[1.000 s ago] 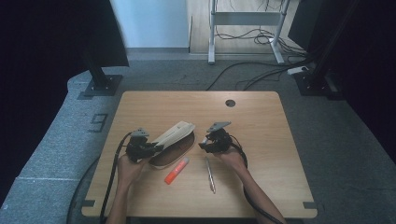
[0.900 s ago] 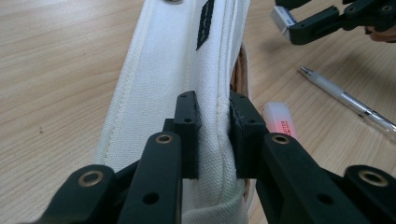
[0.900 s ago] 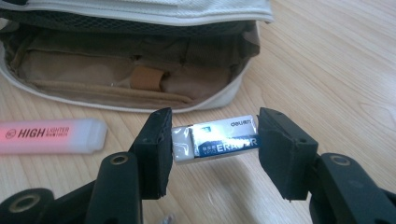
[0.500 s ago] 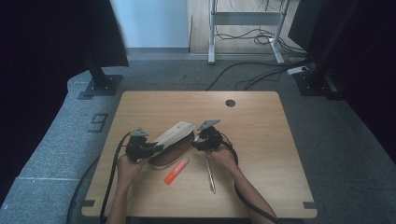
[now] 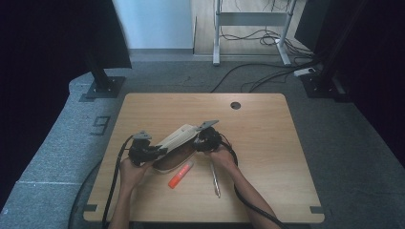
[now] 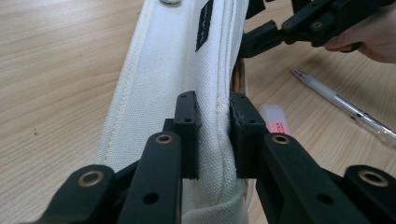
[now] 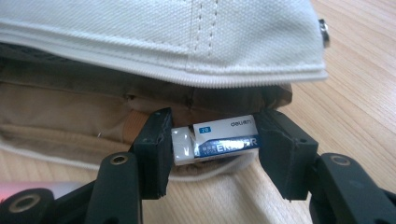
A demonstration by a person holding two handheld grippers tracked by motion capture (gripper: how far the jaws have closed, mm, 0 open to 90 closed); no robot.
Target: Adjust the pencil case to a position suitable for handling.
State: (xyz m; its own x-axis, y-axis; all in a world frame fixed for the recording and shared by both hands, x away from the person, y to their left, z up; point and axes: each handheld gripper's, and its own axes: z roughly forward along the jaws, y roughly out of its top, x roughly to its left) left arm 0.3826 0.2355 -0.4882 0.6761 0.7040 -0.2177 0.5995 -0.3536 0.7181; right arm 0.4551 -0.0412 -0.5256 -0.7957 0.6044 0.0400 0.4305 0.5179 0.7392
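A white canvas pencil case (image 5: pixel 177 138) lies on the wooden table (image 5: pixel 267 143) with its flap lifted. My left gripper (image 6: pixel 215 135) is shut on the stitched edge of the flap (image 6: pixel 177 70), holding it up. The right gripper (image 7: pixel 215 151) is shut on a white eraser (image 7: pixel 219 140) with a blue sleeve, gripped end to end. The eraser sits right at the case's open mouth, under the flap (image 7: pixel 187 32) and in front of the tan lining (image 7: pixel 70 126). In the high view the left gripper (image 5: pixel 158 151) and right gripper (image 5: pixel 193 143) meet at the case from either side.
An orange marker (image 5: pixel 180 174) lies just in front of the case, and a clear pen (image 5: pixel 215 179) lies to its right. The pen (image 6: pixel 341 105) and the marker's end (image 6: pixel 275 119) also show in the left gripper view. A round cable hole (image 5: pixel 235 105) sits near the far edge.
The right gripper has moved left with the eraser, up to the mouth of the case. The left gripper and the lifted flap have stayed put.
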